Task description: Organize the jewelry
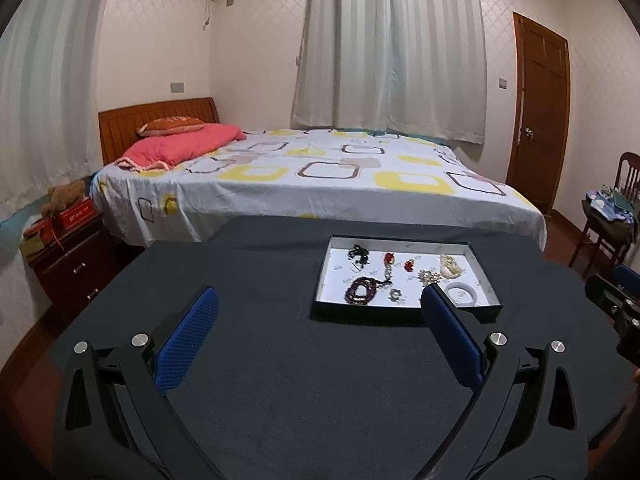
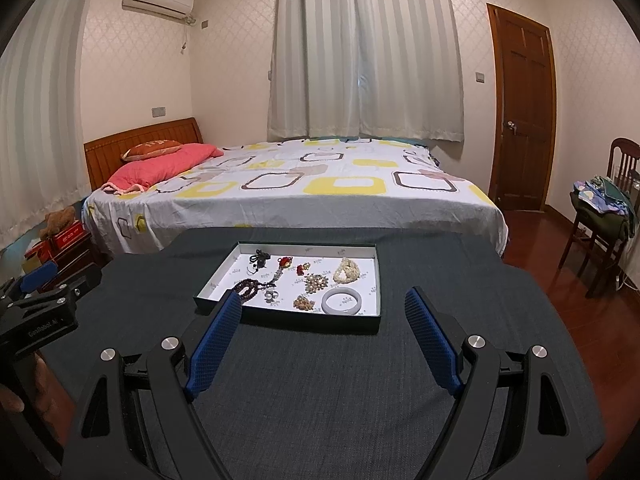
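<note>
Jewelry lies spread in a shallow white-lined tray (image 2: 378, 280) on the dark desk (image 2: 320, 380), just ahead of both tongs. The left tongs (image 1: 318, 308) are released, spread wide over bare cloth, the tray ahead and to their right. The right tongs (image 2: 324, 312) are also released and empty, the tray's near edge between their tips. Inside lie a white bangle (image 2: 342, 301) nearest the right tongs, a dark bead string (image 2: 246, 290), a pearl cluster (image 2: 347, 270) and a brooch (image 2: 316, 283).

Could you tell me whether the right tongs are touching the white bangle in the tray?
Apart: the right wrist view shows the open right tongs short of the tray, the white bangle lying inside.
</note>
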